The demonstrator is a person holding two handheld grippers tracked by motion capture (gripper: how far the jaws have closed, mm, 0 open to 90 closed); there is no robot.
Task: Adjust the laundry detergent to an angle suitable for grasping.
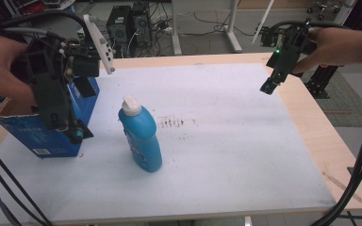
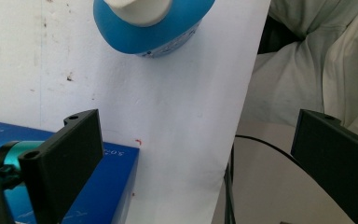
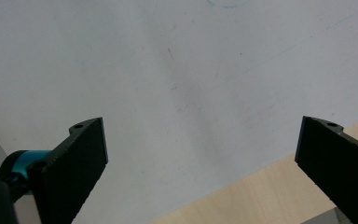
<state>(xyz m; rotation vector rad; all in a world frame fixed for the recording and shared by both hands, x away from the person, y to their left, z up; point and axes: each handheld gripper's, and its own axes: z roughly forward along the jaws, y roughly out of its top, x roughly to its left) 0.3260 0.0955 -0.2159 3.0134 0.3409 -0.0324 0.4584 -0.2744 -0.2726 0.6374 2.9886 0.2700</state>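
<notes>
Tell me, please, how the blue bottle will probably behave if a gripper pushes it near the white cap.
The blue bottle stands upright, tall over a small base, so a push near its white cap would probably tip it rather than slide it. Its smooth plastic looks somewhat slippery for the jaws. The body seems stiff and flattened, so once it has fallen it would hardly roll.

The open blue cardboard box carries small white print near its top edge, at seven o'clock in the left gripper view, seemingly digits, too blurred to read; nothing else is legible
</notes>
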